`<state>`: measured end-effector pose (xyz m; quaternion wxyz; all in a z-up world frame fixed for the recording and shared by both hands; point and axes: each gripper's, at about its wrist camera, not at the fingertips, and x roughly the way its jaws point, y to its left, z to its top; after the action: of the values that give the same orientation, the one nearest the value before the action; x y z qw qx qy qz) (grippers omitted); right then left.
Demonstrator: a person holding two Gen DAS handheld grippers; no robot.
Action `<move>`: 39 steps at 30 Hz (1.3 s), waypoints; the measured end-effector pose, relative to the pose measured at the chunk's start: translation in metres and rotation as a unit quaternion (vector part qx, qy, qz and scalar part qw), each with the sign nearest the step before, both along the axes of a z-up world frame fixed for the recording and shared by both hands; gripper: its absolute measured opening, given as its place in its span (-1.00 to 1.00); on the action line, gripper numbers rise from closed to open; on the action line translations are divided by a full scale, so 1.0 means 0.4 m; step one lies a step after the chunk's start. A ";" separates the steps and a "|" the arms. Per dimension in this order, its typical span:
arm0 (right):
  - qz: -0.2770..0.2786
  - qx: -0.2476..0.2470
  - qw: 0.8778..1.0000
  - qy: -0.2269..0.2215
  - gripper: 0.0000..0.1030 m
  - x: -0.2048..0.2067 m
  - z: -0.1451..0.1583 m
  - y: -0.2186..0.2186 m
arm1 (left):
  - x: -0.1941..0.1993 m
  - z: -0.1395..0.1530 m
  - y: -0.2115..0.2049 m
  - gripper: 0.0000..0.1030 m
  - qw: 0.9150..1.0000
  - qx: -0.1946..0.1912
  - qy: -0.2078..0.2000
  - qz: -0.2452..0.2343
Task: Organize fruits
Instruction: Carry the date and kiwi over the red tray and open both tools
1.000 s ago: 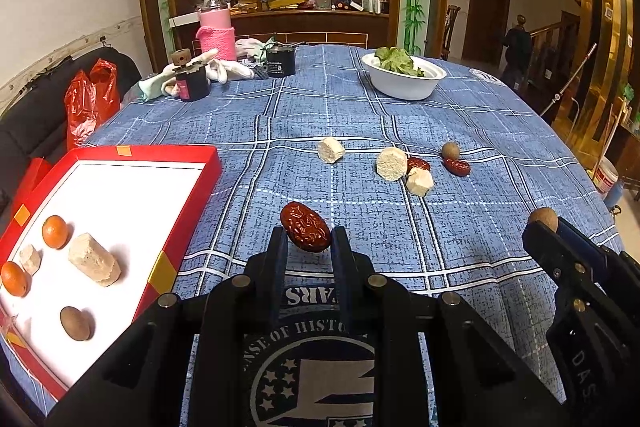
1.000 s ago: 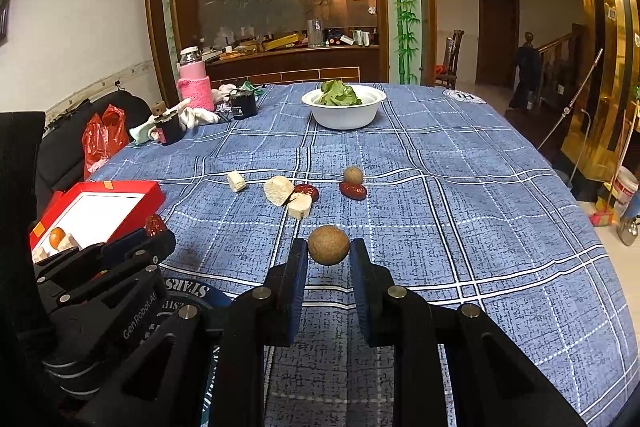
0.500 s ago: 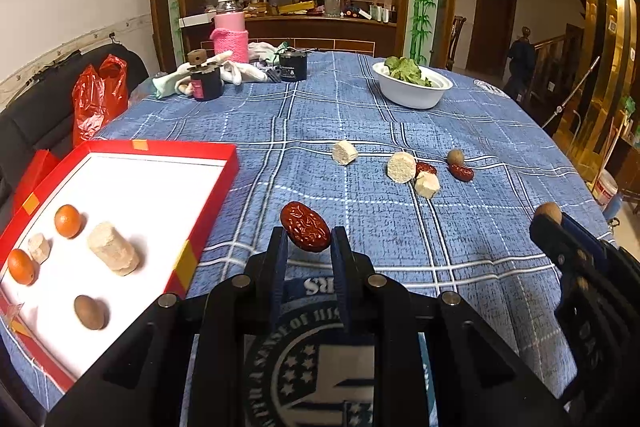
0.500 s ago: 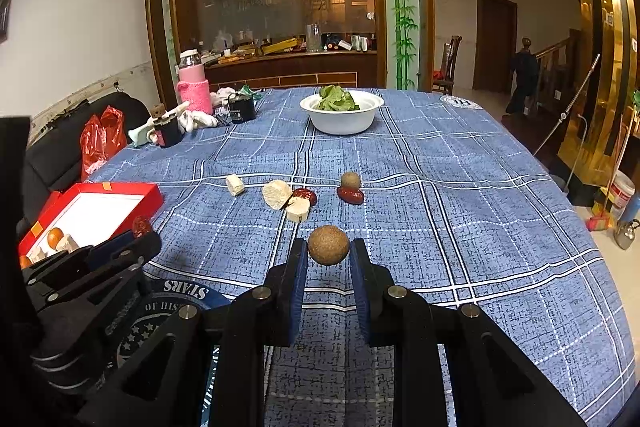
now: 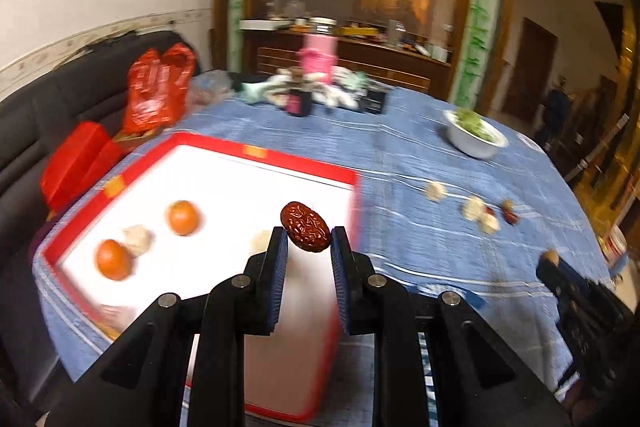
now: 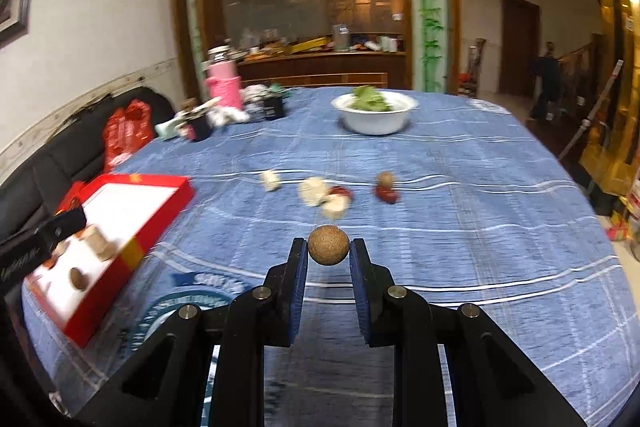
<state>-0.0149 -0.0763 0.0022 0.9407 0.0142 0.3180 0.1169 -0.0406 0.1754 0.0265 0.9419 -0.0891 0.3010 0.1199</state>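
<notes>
Left gripper (image 5: 306,241) pinches a red date (image 5: 305,226) above the red tray (image 5: 280,163), two oranges (image 5: 183,217) inside. Right gripper (image 6: 328,253) pinches a brown ball fruit (image 6: 328,245) over the desk (image 6: 460,211); loose fruit pieces (image 6: 316,190) lie beyond

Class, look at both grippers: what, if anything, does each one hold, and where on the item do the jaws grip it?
The left gripper holds a red date, pinched at its lower sides. The right gripper holds a round brown fruit, gripped across its middle.

Box (image 6: 160,203) lies left on the table (image 6: 480,207); loose fruits (image 6: 320,193) mid-table; bowl (image 6: 374,115) behind them.
</notes>
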 end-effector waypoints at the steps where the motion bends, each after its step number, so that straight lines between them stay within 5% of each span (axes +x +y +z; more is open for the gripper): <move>1: 0.015 0.003 1.000 0.001 -0.57 -0.001 0.002 0.022 | -0.004 -0.001 0.015 -0.62 1.000 0.000 0.000 0.007; 7: 0.103 0.012 0.995 -0.008 -0.57 -0.014 0.027 0.175 | 0.009 -0.015 0.146 -0.62 0.998 0.001 0.019 0.067; 17: 0.210 0.015 0.978 -0.010 -0.58 -0.013 0.053 0.407 | 0.021 -0.042 0.221 -0.62 0.994 0.012 0.049 0.098; 39: 0.232 0.033 0.971 0.051 -0.58 0.147 0.030 0.568 | 0.142 -0.043 0.304 -0.61 0.990 0.005 0.090 0.109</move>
<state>0.0439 0.1509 0.0141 0.8693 -0.0226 0.3566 0.3414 0.0161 0.2969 0.0091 0.8928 -0.1052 0.3722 0.2308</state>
